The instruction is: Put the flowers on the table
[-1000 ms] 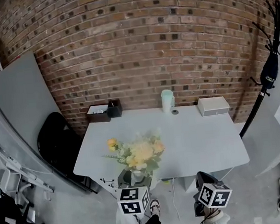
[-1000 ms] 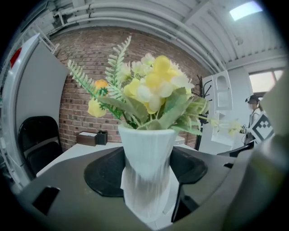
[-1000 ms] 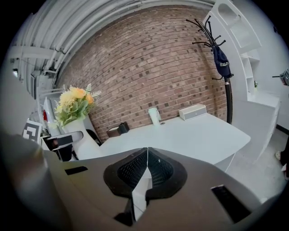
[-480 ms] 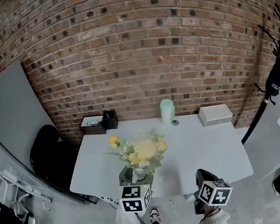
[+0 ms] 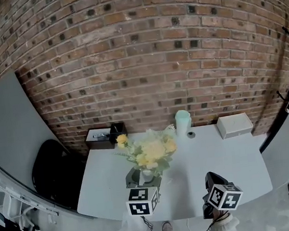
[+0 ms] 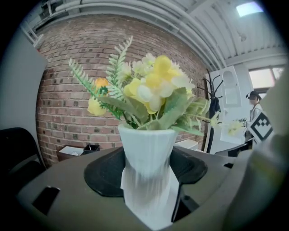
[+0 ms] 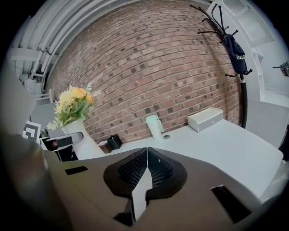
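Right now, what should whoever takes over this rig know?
The left tool is shut on the white vase of yellow flowers, held upright.
The right tool is shut and empty, near the table's front edge.
The white vase is over the near half of the table; whether its base touches cannot be told.
Done: flowers are at the table. Left: set the vase down, then open the left tool.

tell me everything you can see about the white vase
The white vase is ribbed and matte, plastic-looking, pinched below a wider rim. It stands upright, clamped low down between the left gripper's jaws. Yellow and cream flowers with green leaves fill it. In the head view it is over the near-left part of the grey table; whether its base touches the table cannot be told.
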Action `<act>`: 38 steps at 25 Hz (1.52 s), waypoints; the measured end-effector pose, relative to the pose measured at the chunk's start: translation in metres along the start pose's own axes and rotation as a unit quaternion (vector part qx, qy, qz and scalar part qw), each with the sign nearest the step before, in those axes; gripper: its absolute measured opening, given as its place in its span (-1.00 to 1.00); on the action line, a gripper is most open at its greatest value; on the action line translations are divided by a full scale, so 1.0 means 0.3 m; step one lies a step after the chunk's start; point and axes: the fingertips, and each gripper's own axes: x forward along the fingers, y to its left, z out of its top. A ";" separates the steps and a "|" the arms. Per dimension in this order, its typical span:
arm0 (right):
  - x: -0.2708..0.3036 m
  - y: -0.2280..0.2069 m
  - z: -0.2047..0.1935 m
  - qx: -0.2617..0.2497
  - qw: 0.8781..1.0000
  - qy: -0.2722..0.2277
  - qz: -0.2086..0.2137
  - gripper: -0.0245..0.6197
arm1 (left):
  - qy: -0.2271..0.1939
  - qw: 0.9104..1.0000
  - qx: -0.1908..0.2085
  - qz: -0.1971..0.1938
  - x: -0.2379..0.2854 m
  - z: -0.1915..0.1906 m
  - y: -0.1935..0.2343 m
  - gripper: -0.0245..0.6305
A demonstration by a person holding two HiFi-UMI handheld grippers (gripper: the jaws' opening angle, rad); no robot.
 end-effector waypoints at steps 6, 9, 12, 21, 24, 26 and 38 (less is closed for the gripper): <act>0.131 0.071 0.031 -0.010 1.000 0.010 0.000 -0.85 | 0.009 1.000 -0.014 0.000 0.122 -0.007 0.113 0.02; 0.155 0.091 0.029 -0.013 1.000 0.012 -0.004 -0.85 | 0.014 1.000 -0.022 -0.004 0.167 -0.024 0.150 0.02; 0.178 0.097 0.021 -0.024 0.999 0.024 -0.008 -0.85 | 0.018 0.999 -0.041 -0.002 0.188 -0.049 0.177 0.02; 0.302 0.229 0.034 -0.064 0.996 0.051 0.036 -0.85 | 0.027 0.998 -0.059 0.028 0.174 -0.096 0.276 0.02; 0.361 0.288 0.045 -0.077 0.993 0.058 0.062 -0.85 | 0.026 0.996 -0.063 0.054 0.168 -0.092 0.337 0.02; 0.396 0.314 0.060 -0.085 0.992 0.061 0.075 -0.85 | 0.025 0.995 -0.067 0.070 0.165 -0.085 0.368 0.02; 0.548 0.386 0.115 -0.116 0.982 0.075 0.128 -0.85 | 0.022 0.989 -0.068 0.132 0.181 -0.057 0.469 0.02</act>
